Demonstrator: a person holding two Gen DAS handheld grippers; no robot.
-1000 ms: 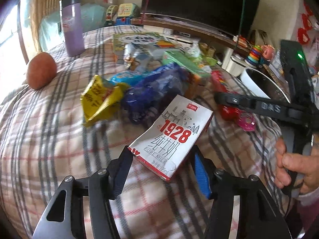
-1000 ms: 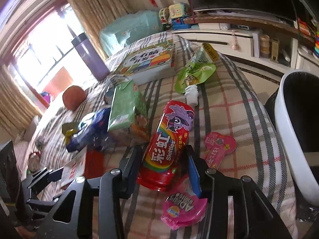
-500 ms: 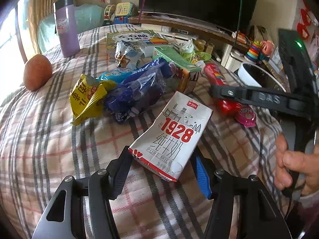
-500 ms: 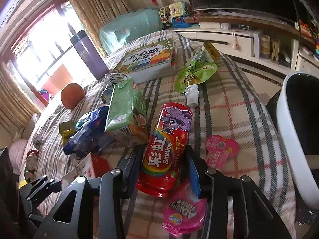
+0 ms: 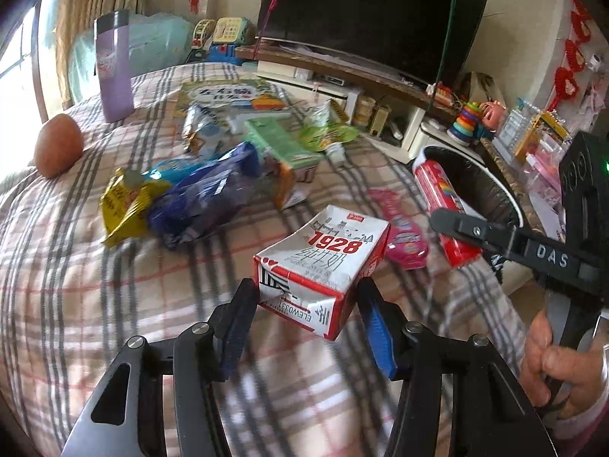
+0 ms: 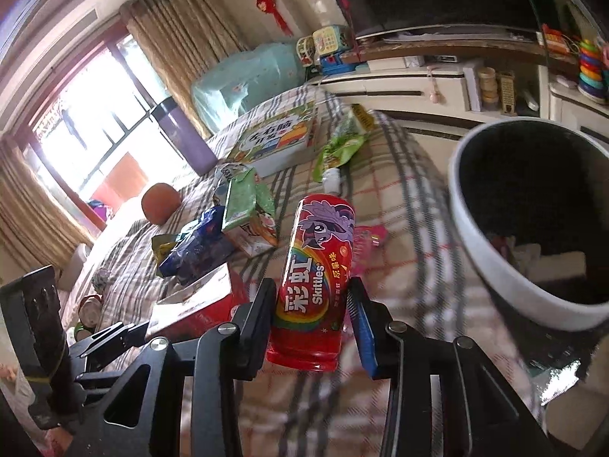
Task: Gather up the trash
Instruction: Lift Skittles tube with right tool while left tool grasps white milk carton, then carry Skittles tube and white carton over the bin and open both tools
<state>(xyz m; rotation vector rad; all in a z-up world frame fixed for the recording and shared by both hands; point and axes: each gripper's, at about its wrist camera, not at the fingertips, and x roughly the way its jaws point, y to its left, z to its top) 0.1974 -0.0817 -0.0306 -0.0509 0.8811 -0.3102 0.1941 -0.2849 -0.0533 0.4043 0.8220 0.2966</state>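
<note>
A crushed white-and-red milk carton marked 1928 hangs tilted above the checked cloth. My left gripper has it between its blue pads, jaws closing and pressing on both sides. A red Skittles tube stands upright in my right gripper, whose jaws are closing on its lower half. The tube is also in the left wrist view, beside the bin. A white bin with a dark inside gapes just right of the tube.
Loose on the checked cloth lie a blue bag, a yellow wrapper, a green carton, a green pouch and pink wrappers. Farther back are a book, a purple flask and an orange fruit.
Both grippers rose from the cloth with their items and moved right toward the bin. The carton tipped, showing its bottom. The bin looms larger in the right wrist view.
</note>
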